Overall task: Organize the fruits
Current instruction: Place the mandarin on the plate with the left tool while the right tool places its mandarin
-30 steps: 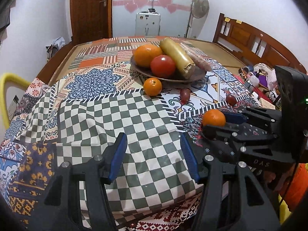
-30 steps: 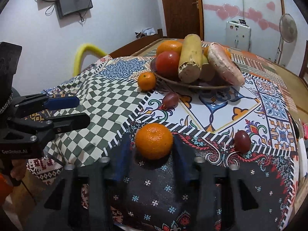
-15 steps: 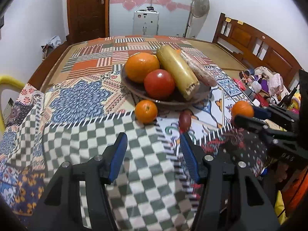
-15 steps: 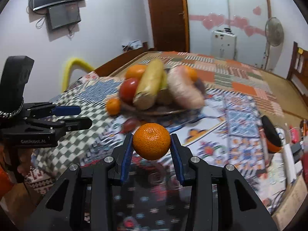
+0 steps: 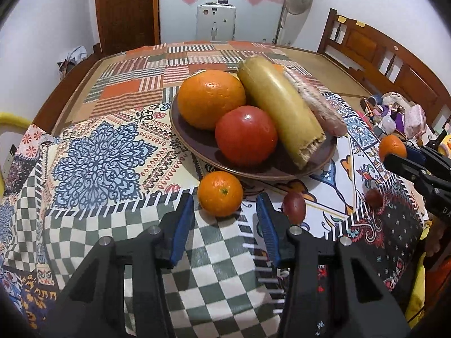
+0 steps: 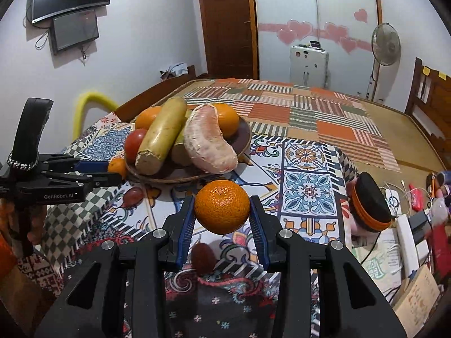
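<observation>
1. Reaching with our left gripper [image 5: 225,214], we had the small orange [image 5: 220,193] just ahead, between closing jaws (not touching), beside the plate [image 5: 197,140].
2. Our right gripper [image 6: 222,217] squeezed another orange [image 6: 221,207], held up.

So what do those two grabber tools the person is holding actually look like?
Both are black plastic. The left gripper and the right gripper each have two angular arms with cut-out windows and silver round bolts, ending in fingers lined with ribbed blue pads. Seen side-on, the left gripper bears white "GenRobot.AI" lettering, an upright black block and a braided black-and-white cord. An orange sleeve edge shows.
</observation>
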The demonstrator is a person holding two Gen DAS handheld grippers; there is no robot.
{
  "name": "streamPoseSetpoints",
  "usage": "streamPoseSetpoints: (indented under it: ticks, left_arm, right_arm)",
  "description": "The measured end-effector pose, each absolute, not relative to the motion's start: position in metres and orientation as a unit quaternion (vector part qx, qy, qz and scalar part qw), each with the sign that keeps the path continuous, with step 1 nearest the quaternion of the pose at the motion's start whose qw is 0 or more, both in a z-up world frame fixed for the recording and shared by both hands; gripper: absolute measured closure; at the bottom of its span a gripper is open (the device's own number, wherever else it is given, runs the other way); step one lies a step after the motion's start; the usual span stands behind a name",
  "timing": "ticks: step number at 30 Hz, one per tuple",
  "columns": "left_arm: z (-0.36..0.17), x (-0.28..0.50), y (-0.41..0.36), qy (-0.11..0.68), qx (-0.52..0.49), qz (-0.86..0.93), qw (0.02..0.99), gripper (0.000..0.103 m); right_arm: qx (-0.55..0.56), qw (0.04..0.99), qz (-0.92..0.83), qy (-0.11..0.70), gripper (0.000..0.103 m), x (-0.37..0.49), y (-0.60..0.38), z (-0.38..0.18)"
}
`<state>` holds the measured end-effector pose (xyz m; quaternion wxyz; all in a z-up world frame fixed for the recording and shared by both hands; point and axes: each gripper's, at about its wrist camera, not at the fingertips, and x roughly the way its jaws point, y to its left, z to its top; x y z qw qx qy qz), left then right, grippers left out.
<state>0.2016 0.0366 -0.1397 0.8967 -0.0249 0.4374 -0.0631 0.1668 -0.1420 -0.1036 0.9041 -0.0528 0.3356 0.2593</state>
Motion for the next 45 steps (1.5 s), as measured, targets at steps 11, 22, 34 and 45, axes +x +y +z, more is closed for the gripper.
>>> streamPoseSetpoints:
  ticks: [11,22,34,45]
  left_arm:
    - [-0.144,0.203,0.037,0.431,-0.015,-0.057,0.901,0.069]
    - [-0.106,0.183,0.043,0.38,-0.006,-0.056,0.923,0.069]
    - [-0.084,0.206,0.028,0.351,-0.012,-0.07,0.934,0.069]
    - [-0.089,0.235,0.02,0.349,-0.01,-0.069,0.935,0.069]
  right_arm:
    - [-0.059,0.906,0.261,0.327,0.068,0.174,-0.141,-0.097]
    - [-0.064,0.912,0.257,0.313,0.068,0.184,-0.139,-0.081]
    - [-0.063,0.914,0.26,0.304,0.068,0.213,-0.128,-0.075]
    - [-0.083,0.909,0.25,0.323,0.068,0.247,-0.111,-0.086]
